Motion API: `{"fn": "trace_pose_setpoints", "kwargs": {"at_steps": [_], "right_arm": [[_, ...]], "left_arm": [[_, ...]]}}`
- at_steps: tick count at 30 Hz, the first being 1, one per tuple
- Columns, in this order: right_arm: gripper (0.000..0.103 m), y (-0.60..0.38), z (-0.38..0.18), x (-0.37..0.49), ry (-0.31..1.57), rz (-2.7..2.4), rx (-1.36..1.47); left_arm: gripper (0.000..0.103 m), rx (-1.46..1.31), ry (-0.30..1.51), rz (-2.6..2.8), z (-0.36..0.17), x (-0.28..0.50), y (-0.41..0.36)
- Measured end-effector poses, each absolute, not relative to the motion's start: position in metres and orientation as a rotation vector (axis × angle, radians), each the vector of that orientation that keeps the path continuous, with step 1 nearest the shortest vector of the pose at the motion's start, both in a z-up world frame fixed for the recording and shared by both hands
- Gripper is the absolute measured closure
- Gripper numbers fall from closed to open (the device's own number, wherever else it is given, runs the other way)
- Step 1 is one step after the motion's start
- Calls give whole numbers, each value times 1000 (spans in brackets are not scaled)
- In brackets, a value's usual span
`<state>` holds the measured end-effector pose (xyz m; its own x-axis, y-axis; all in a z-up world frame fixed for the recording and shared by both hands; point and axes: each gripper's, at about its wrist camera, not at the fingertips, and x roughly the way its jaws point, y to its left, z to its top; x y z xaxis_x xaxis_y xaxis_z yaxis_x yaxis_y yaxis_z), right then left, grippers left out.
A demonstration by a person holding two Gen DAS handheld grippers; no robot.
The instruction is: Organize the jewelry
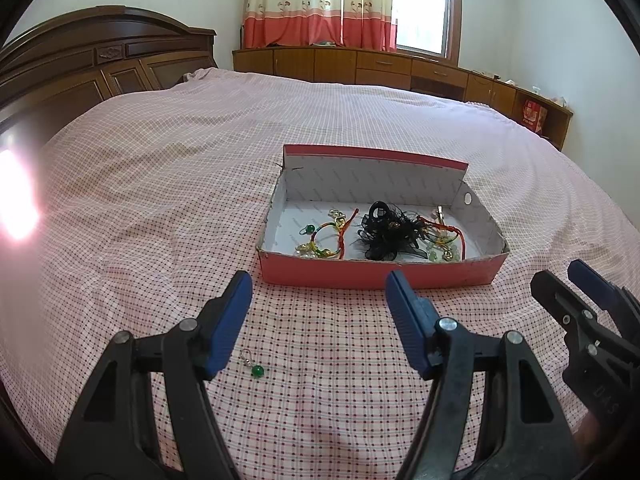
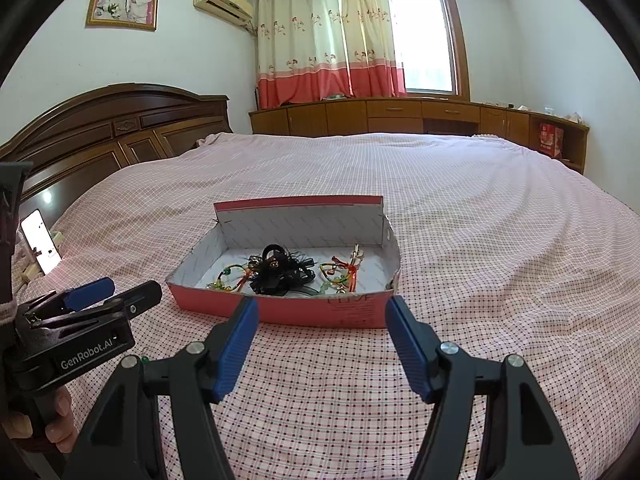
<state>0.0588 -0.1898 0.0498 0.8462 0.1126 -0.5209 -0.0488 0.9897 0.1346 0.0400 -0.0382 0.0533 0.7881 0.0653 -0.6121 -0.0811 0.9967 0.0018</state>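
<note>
One open pink cardboard box [image 1: 380,276] w/ 1 black feathery hair clip [image 1: 386,232] & 2 beaded cord bracelets is seen on checked bedspread [image 1: 160,200], 1 green bead earring [image 1: 256,368] lying outside nr left gripper [image 1: 318,320]; both left & right gripper [image 2: 320,340] are held wide apart, empty.

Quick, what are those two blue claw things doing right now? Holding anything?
Left gripper: open, holding nothing, above the checked bedspread.
Right gripper: open, holding nothing, facing the pink box.
</note>
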Motion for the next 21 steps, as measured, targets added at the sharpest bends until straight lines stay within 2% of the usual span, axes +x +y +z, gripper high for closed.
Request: {"fn": "trace_pose_setpoints", "kwargs": {"at_steps": [21], "right_arm": [[35, -190, 50, 59, 555, 86, 119]], "left_arm": [[42, -22, 653, 79, 53, 40, -39]]}}
